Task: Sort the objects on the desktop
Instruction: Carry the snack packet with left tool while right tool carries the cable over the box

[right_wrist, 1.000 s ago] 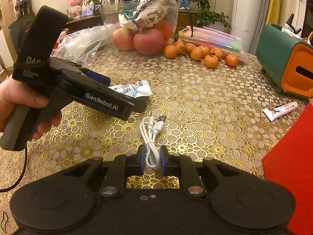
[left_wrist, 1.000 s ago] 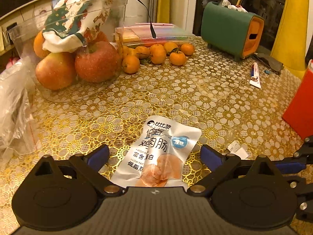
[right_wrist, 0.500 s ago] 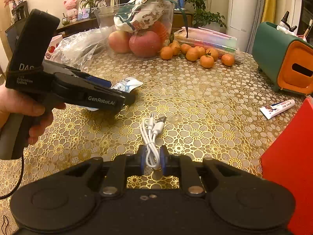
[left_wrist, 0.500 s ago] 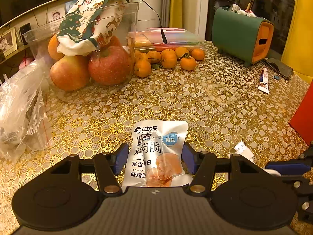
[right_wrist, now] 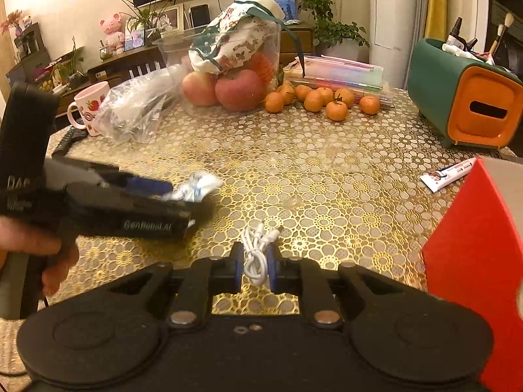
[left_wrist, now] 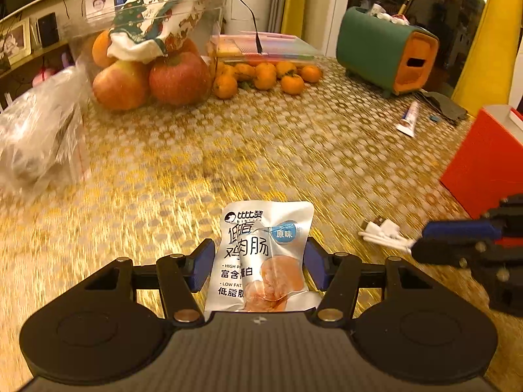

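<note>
My left gripper [left_wrist: 256, 263] is shut on a white snack packet [left_wrist: 261, 254] with Chinese print and holds it above the gold patterned table [left_wrist: 261, 150]. The packet also shows in the right wrist view [right_wrist: 196, 189], sticking out of the left gripper [right_wrist: 183, 209]. My right gripper [right_wrist: 256, 269] is shut on a coiled white USB cable [right_wrist: 256, 251] and holds it off the table. That cable [left_wrist: 382, 232] and the right gripper [left_wrist: 421, 245] show at the right in the left wrist view.
A clear bowl of apples [right_wrist: 228, 75] with a cloth bag stands at the back, several tangerines [right_wrist: 320, 98] beside it. A green and orange organiser [right_wrist: 464, 98], a toothpaste tube [right_wrist: 447, 176], a red box [right_wrist: 474, 261], a plastic bag [right_wrist: 137, 107] and a mug [right_wrist: 88, 107] are around.
My left gripper closed on the snack packet and lifted it off the table, moving up and back. My right gripper kept hold of the cable and rose a little.
</note>
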{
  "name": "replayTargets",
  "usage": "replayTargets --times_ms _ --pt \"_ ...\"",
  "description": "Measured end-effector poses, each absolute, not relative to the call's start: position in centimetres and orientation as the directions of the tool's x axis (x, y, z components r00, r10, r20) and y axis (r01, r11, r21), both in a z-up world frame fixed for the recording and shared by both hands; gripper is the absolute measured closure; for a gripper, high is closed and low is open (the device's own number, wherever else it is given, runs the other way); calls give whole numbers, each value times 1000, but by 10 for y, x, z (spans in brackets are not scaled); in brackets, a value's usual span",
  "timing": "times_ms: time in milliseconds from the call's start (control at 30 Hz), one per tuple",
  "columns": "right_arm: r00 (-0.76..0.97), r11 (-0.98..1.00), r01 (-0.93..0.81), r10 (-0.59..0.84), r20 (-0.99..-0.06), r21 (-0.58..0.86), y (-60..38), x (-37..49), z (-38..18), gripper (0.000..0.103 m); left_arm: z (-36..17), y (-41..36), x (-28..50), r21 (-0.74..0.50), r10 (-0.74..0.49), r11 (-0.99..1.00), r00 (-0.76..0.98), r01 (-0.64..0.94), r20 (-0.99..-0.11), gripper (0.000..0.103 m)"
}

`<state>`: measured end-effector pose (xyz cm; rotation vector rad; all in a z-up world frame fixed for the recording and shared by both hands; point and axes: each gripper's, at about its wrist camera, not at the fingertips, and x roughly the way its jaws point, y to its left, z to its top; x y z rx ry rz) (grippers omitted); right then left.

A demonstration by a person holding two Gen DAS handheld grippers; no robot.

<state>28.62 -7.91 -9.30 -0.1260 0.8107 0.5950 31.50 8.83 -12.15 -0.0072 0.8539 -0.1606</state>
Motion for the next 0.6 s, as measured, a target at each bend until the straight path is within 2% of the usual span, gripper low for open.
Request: replayTargets --times_ms 600 --pt "559 850 -518 426 -712 102 -115 228 -72 91 -89 48 234 -151 -212 977 616 149 -759 45"
